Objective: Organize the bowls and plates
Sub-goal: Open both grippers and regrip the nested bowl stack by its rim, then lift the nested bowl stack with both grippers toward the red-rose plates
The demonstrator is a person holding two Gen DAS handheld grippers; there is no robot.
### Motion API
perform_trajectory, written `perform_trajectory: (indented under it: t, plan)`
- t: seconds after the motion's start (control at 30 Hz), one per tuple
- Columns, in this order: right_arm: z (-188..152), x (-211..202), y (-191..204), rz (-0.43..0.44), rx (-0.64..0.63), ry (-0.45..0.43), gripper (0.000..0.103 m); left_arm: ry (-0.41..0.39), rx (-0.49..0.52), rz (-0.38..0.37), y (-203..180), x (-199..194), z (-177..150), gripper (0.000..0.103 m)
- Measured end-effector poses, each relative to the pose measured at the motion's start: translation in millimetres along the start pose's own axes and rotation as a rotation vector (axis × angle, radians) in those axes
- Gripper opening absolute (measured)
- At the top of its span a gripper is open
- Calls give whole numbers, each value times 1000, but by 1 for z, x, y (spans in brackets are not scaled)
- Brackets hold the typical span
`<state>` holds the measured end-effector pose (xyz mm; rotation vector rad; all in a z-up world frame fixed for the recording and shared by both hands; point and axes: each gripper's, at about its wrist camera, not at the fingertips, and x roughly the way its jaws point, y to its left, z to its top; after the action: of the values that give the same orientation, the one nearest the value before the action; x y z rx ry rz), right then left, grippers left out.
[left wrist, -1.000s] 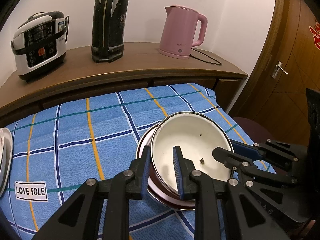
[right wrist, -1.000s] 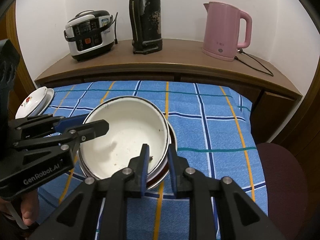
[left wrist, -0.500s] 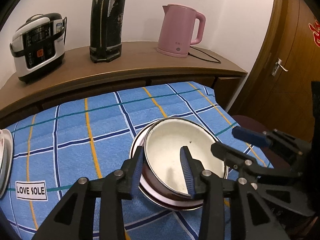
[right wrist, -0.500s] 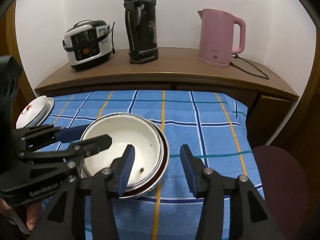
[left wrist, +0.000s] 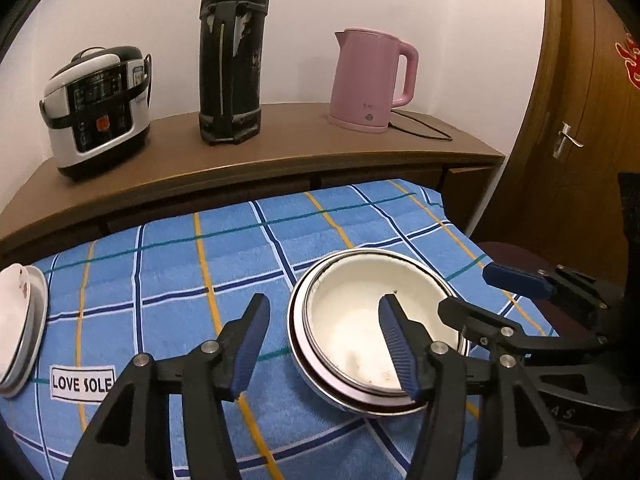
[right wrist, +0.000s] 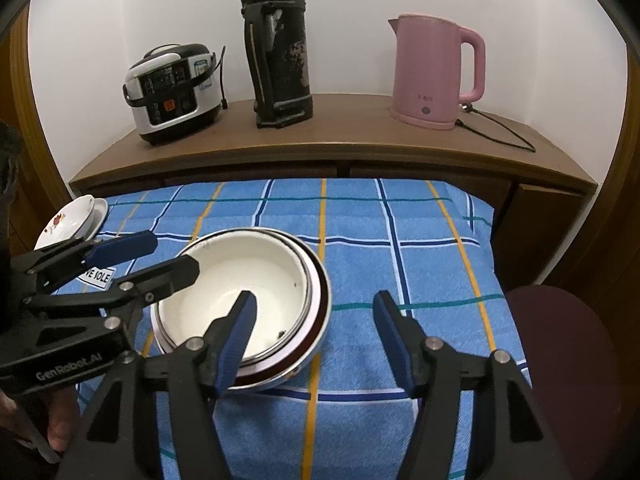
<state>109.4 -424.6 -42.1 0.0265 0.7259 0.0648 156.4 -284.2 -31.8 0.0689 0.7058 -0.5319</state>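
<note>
Left wrist: both claws (left wrist: pixel 326 350) (right wrist: pixel 314 336) opening, spread astride bowl (left wrist: pixel 352 324) rim, nothing pinched.

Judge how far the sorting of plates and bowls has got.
Done: the white bowl sits nested in the stacked bowls on the cloth. In hand: nothing; left gripper and right gripper are opening, pads clear. Left: possibly the plates at the edge.

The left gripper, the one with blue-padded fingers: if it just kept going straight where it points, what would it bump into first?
Probably the rim of the white enamel bowl: the left gripper, jaws opening, straddles its near edge, just above the blue checked cloth. Depth is unclear.
</note>
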Motion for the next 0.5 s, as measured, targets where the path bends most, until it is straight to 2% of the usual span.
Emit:
perform_trajectory:
  t: [0.17,0.5]
  plan:
    - [-2,3,0,3,5,6,62,28,-30,-35,3,7,-6,59]
    - [-6,13,-3,13,23,27,59,69,-64,-35,9,21,-15,59]
